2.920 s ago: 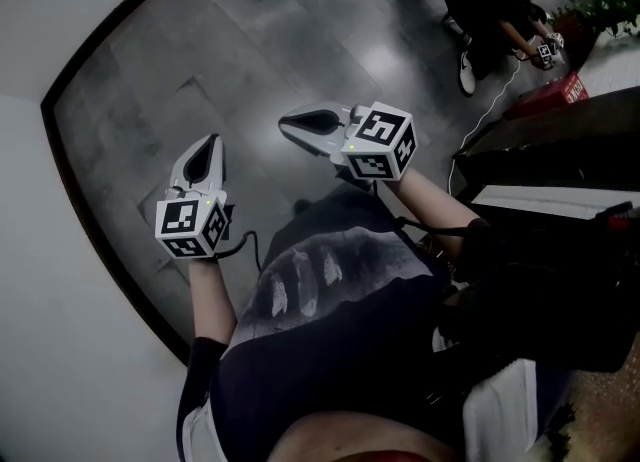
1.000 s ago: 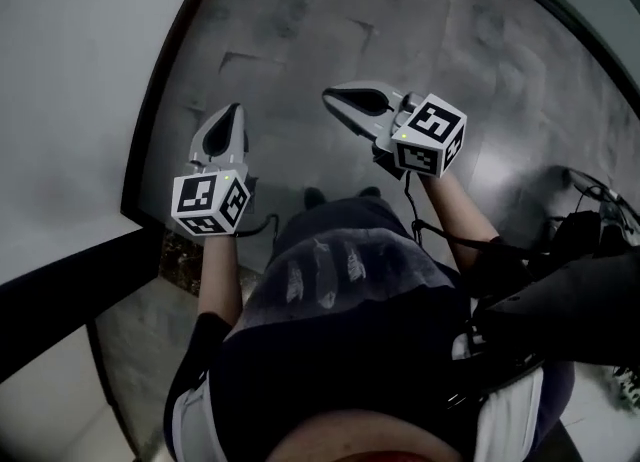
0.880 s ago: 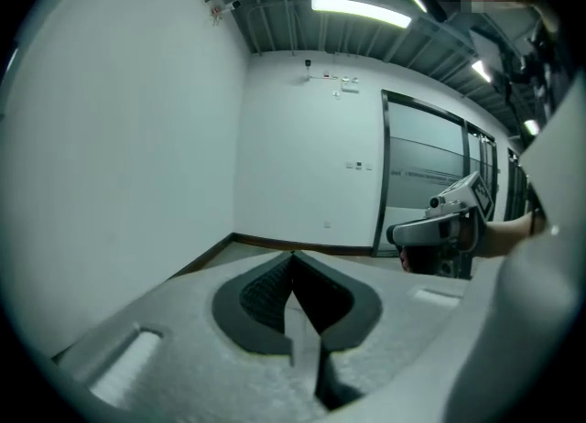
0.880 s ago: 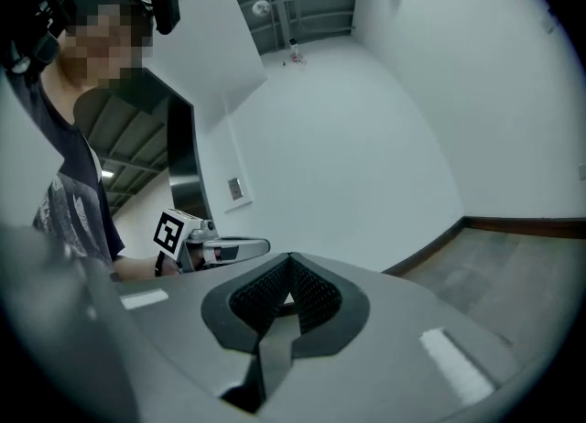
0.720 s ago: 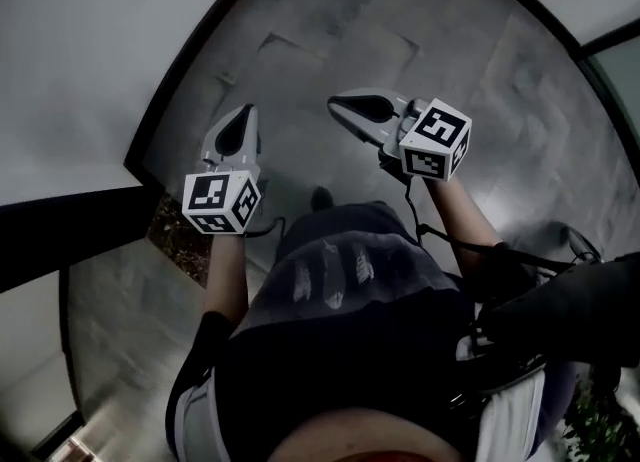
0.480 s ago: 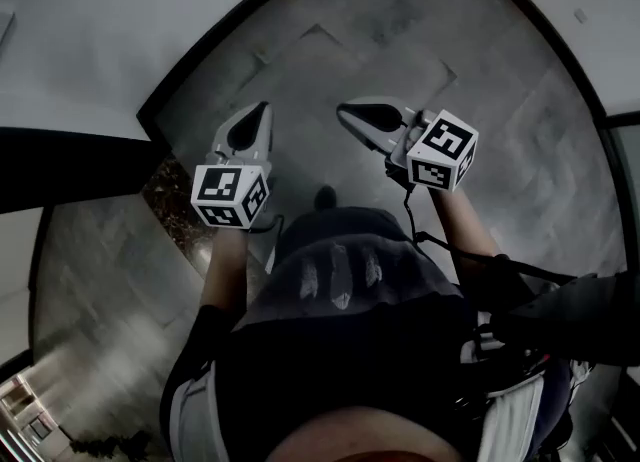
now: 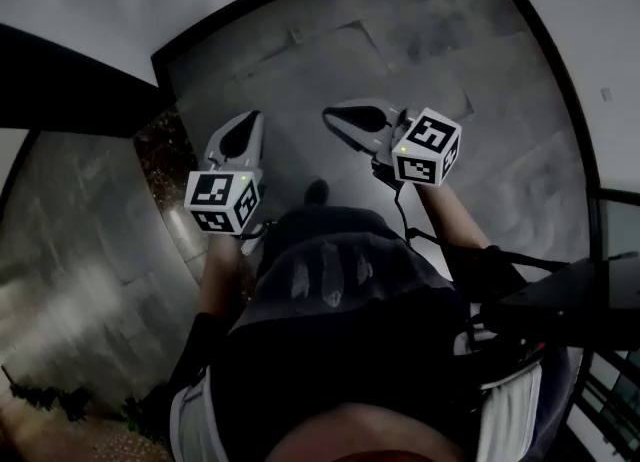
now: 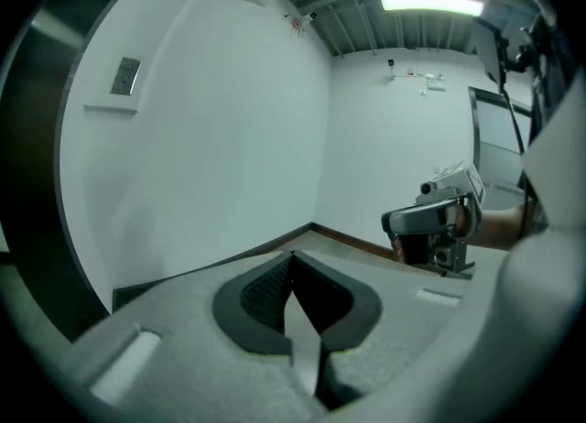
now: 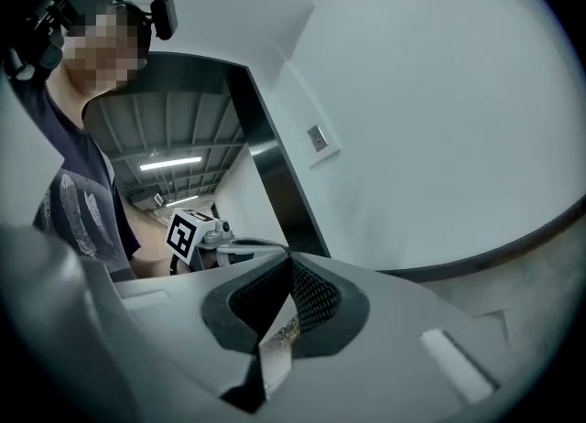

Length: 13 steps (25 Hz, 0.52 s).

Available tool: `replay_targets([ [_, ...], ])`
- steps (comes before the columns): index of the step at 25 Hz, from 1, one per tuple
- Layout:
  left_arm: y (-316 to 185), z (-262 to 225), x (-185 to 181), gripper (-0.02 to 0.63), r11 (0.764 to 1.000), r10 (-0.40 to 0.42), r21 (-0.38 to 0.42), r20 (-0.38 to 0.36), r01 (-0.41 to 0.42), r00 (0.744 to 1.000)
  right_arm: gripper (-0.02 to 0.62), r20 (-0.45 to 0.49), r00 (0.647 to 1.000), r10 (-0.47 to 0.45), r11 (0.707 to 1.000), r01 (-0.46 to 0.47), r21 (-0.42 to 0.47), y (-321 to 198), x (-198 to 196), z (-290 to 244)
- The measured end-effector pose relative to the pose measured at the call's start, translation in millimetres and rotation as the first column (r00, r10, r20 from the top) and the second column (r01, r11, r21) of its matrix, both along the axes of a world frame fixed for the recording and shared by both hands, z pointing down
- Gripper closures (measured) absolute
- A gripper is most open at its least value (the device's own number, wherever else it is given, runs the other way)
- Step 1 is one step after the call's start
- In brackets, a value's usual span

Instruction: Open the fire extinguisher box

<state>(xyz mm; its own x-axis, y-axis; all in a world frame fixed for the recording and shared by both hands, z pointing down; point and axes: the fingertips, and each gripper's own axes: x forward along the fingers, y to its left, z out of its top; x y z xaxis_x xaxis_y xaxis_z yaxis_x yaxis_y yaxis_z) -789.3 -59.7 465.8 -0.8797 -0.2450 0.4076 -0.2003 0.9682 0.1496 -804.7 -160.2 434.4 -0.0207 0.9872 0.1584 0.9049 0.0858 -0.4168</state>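
L gripper (image 7: 248,122) & R gripper (image 7: 332,117) both closed, empty, over grey floor (image 7: 420,40)

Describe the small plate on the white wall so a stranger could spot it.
Start at the tall dark frame in the right gripper view. On the white wall just right of it sits a small grey rectangular plate, the only fixture on that plain surface.

Dim head view, fisheye-curved edges; ceiling strip lights brighten both gripper views.
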Motion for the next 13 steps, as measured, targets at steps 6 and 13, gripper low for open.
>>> replay_targets([
  [6,30,5,-1,0.604,0.999,0.028,0.032,-0.011,-0.028,1.000,0.595,0.013,1.000,0.004,1.000,-0.004,0.000,33,0,-9],
  [13,42,-2,-53,0.604,0.995,0.070,0.072,-0.040,-0.067,0.997,0.595,-0.064,0.998,0.016,0.999,-0.014,0.033,48,-28,-16],
])
